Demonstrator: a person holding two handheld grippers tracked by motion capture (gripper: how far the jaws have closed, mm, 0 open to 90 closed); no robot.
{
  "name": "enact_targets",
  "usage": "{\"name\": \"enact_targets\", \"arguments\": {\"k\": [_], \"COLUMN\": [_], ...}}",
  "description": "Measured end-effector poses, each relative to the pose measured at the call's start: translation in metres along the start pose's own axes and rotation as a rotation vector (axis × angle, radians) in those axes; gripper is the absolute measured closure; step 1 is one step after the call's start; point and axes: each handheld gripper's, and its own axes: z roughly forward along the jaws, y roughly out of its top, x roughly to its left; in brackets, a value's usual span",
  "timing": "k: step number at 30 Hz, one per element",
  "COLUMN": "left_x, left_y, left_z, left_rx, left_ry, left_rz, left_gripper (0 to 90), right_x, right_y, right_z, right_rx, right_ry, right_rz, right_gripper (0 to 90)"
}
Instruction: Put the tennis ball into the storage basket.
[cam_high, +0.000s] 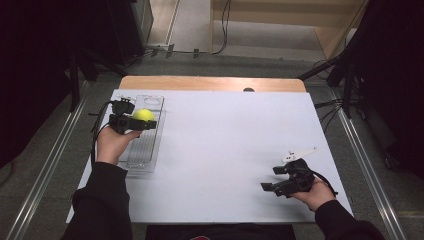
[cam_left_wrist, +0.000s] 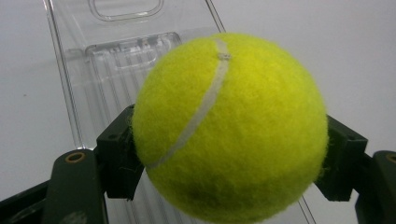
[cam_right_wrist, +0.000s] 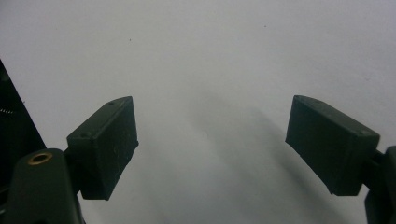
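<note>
A yellow-green tennis ball (cam_high: 143, 115) (cam_left_wrist: 229, 126) is clamped between the two black pads of my left gripper (cam_high: 142, 121) (cam_left_wrist: 229, 154), which is shut on it. It hangs over a clear plastic tray (cam_high: 148, 102) (cam_left_wrist: 93, 60) lying lengthwise at the table's left side. My right gripper (cam_high: 272, 187) (cam_right_wrist: 212, 144) rests low over the white table top (cam_high: 225, 135) near the front right, its jaws wide open with nothing between them.
The tray has a ribbed floor and a handle cut-out at its far end. Wooden table edge (cam_high: 210, 82) runs along the back. Dark stands and cables crowd the floor to both sides. A small white tag (cam_high: 300, 152) sticks out by the right gripper.
</note>
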Motion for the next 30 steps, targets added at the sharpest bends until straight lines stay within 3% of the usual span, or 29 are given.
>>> {"name": "enact_targets", "arguments": {"k": [20, 30], "left_x": [0.002, -0.001], "left_y": [-0.001, 0.004], "left_z": [0.003, -0.012], "left_rx": [0.018, -0.036], "left_ry": [0.011, -0.02], "left_rz": [-0.011, -0.022], "left_gripper": [24.8, 17.6], "right_x": [0.0, 0.0], "right_y": [0.0, 0.0], "right_z": [0.0, 0.001], "right_rx": [0.002, 0.006], "right_ry": [0.0, 0.001], "right_rz": [0.005, 0.007], "right_gripper": [14.6, 14.6]}}
